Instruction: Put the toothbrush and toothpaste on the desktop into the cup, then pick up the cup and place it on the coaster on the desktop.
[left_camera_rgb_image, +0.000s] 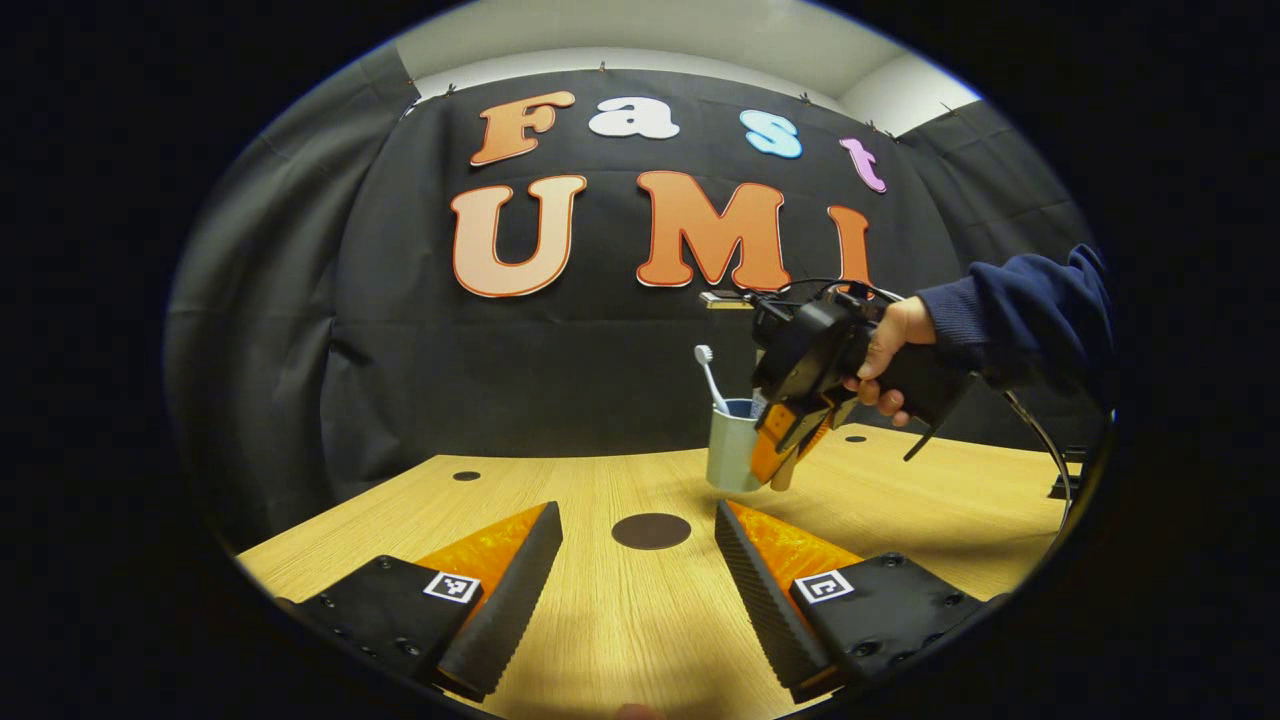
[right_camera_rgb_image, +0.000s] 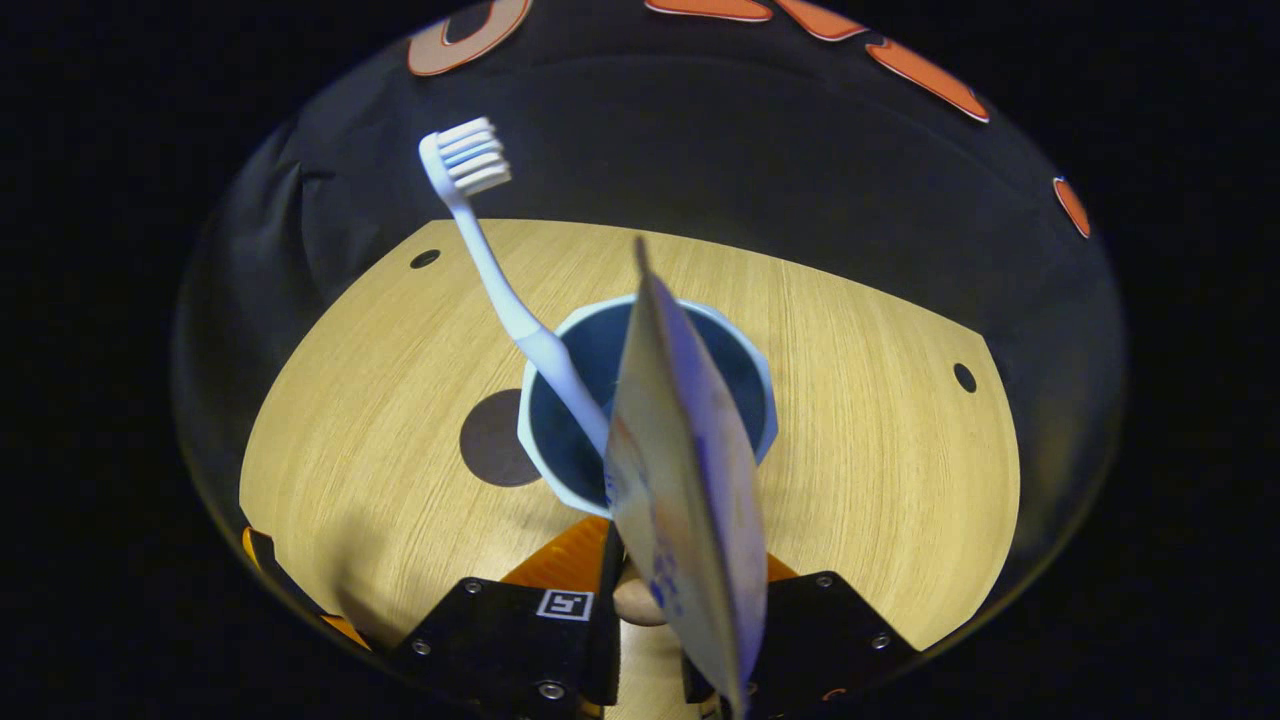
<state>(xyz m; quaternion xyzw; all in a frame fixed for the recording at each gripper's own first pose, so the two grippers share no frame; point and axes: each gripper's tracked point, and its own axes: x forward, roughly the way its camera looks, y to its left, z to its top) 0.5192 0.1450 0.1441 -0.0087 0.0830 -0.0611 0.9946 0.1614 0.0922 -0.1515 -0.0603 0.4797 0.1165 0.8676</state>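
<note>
My left gripper (left_camera_rgb_image: 638, 560) hangs low over the wooden counter (left_camera_rgb_image: 600, 620), jaws spread wide apart with nothing between them. The dark round coaster (left_camera_rgb_image: 651, 530) lies flat on the counter straight ahead, framed by the gap between the two fingers.

Beyond the coaster stands the cup (left_camera_rgb_image: 731, 445), upright on the counter and apart from the coaster. The toothbrush (left_camera_rgb_image: 710, 378) stands in the cup, handle down, head up, leaning to the left of the rim.

My right gripper (left_camera_rgb_image: 785, 455), held in my hand (left_camera_rgb_image: 885, 360) with a dark sleeve (left_camera_rgb_image: 1020, 320) behind it, is tilted downward just beside the cup's right side.

In the right gripper view, the jaws are clamped on the toothpaste (right_camera_rgb_image: 680, 470); the tube points away from the camera, its far end above the cup's (right_camera_rgb_image: 645, 400) open mouth. The toothbrush (right_camera_rgb_image: 500, 270) leans against the rim at upper left. The coaster (right_camera_rgb_image: 495, 440) lies just left of the cup on the counter (right_camera_rgb_image: 860, 480).
</note>
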